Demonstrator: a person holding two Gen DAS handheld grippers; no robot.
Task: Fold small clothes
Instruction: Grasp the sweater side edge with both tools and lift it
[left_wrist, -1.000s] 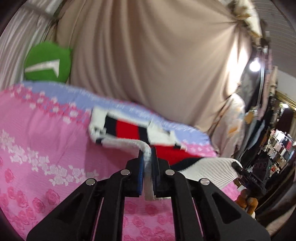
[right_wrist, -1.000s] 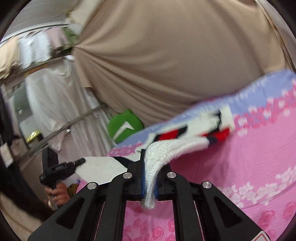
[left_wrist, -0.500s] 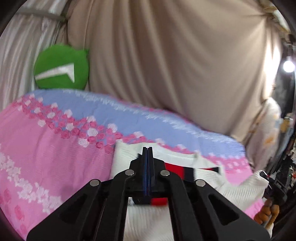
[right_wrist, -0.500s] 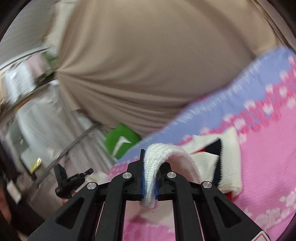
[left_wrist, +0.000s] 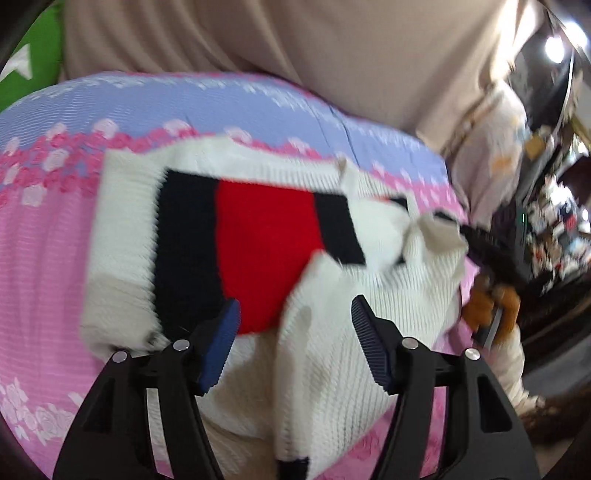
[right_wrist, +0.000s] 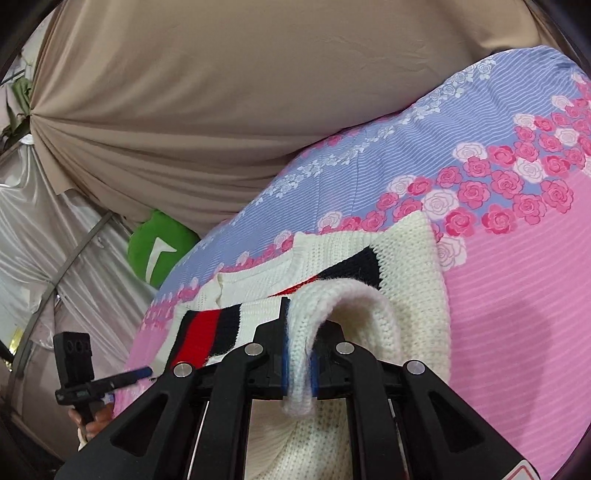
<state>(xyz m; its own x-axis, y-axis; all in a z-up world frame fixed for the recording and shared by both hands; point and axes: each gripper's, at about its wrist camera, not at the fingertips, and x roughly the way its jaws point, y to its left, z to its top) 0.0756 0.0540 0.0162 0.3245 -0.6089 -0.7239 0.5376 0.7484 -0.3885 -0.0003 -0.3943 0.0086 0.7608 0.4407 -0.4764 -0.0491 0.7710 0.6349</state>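
Note:
A small white knit sweater with red and black stripes lies on the pink and lilac floral bedspread. My left gripper is open just above it, holding nothing. My right gripper is shut on a white folded edge of the sweater, lifted in a loop over the rest of the garment. The left gripper also shows at the lower left of the right wrist view. The right gripper shows at the sweater's right edge in the left wrist view.
A beige curtain hangs behind the bed. A green cushion sits at the bed's far end beside silvery drapes. Cluttered shelves and a lamp lie to the right in the left wrist view.
My left gripper has let go of the sweater and opened, now lower over the garment. My right gripper has carried its held edge over the sweater, still shut on it.

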